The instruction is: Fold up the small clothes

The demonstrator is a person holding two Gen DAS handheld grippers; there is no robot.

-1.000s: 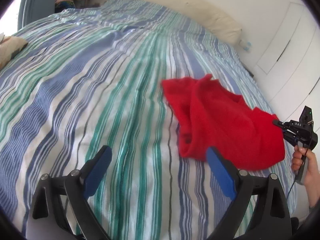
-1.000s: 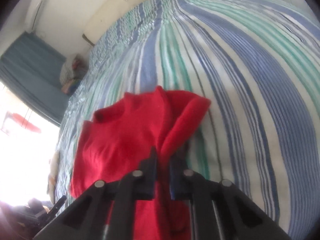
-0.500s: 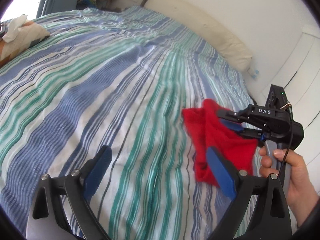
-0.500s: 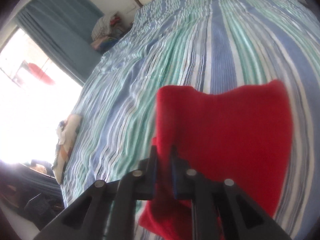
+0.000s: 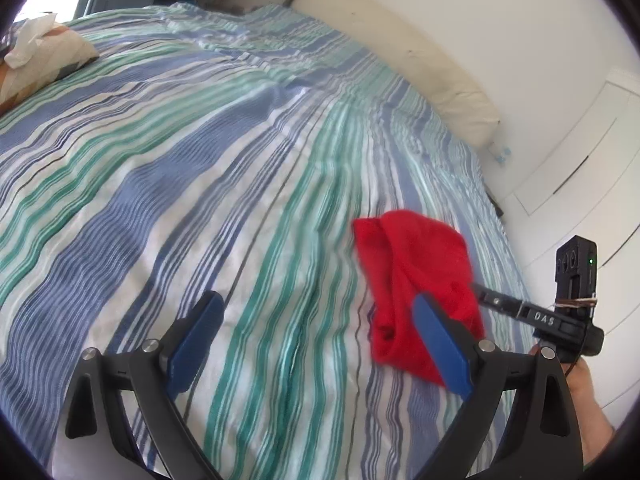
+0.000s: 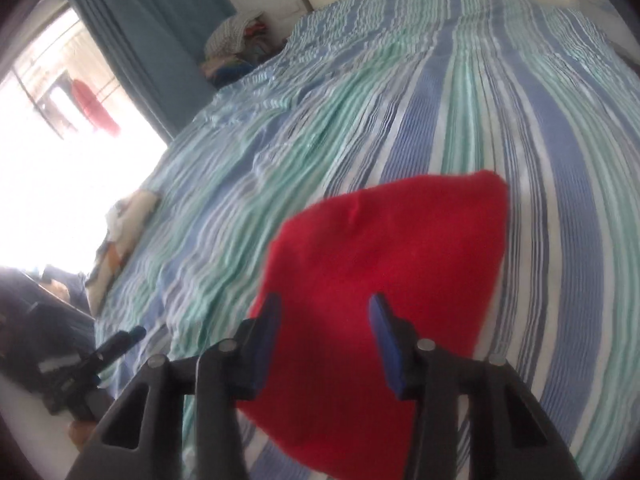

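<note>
A small red garment [image 5: 416,280] lies folded over on the striped bed cover [image 5: 200,168], near the bed's right side. In the right wrist view the garment [image 6: 392,248] spreads under my right gripper [image 6: 324,336]. Its jaws are opening; the blue pads stand apart over the cloth and do not press on it. The left wrist view shows that right gripper [image 5: 480,292] at the cloth's right edge, held by a hand. My left gripper [image 5: 320,340] is open over bare cover just left of the garment, holding nothing. It appears as a dark shape [image 6: 120,340] at the lower left.
A long cream pillow [image 5: 420,60] lies along the wall. A patterned cushion [image 5: 44,60] with white cloth on it sits at the bed's left edge. Piled clothes [image 6: 236,40] stand by the blue curtain [image 6: 160,28]. White cupboard doors [image 5: 580,168] close the right side.
My right gripper carried the garment's edge across, folding the cloth into a smaller shape, then its jaws parted and let go. The left gripper stayed open and rolled slightly.
</note>
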